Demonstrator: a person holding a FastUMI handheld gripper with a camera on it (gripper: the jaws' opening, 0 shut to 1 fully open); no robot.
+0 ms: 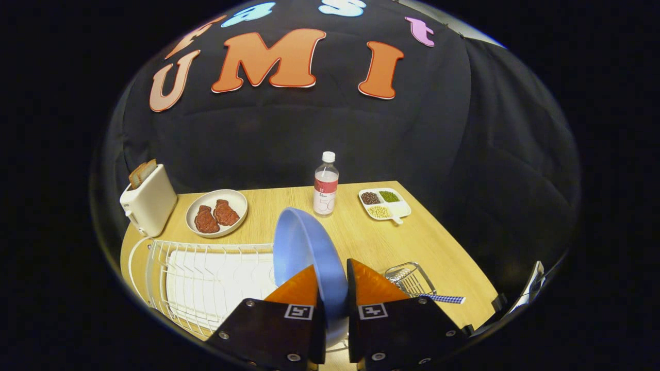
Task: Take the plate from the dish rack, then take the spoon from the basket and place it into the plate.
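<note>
A blue plate [304, 247] stands on edge between my fingers, lifted above the table, its face turned toward the rack. My gripper [332, 288] is shut on the plate's rim, one finger on each side. The white wire dish rack [206, 278] lies to the left of the fingers, with no dishes in its slots. To the right of the fingers sits a small wire basket [410, 278], and a spoon with a blue checked handle [441, 298] sticks out of it toward the right.
Beyond the plate on the wooden table [438, 247] stand a water bottle [326, 185], a white divided dish of beans [384, 203], a white plate with two pieces of meat [216, 212] and a white toaster with bread [148, 200]. The table's right edge runs close to the basket.
</note>
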